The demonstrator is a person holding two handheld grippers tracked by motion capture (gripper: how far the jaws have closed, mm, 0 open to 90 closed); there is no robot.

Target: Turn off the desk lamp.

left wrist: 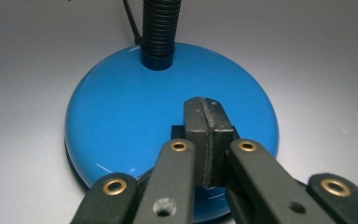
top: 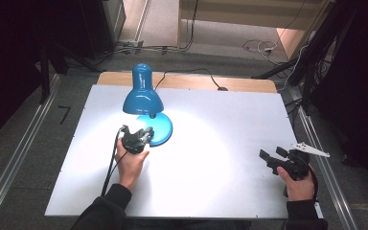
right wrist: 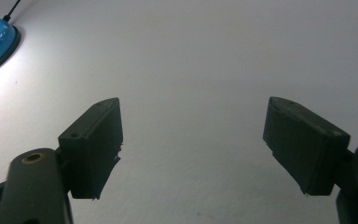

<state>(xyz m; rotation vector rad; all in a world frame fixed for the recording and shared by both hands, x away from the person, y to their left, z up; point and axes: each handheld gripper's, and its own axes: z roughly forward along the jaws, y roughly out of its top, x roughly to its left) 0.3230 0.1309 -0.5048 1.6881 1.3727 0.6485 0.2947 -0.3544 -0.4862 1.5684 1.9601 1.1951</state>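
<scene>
blue desk lamp [top: 143, 98] lit near the back left of the white surface [top: 220, 124], no readable label or writing on it, left gripper [top: 138, 136] pinched fully closed over the lamp's round base [left wrist: 135, 112], holding nothing, right gripper [top: 274, 158] spread wide, empty, well off to the right
</scene>
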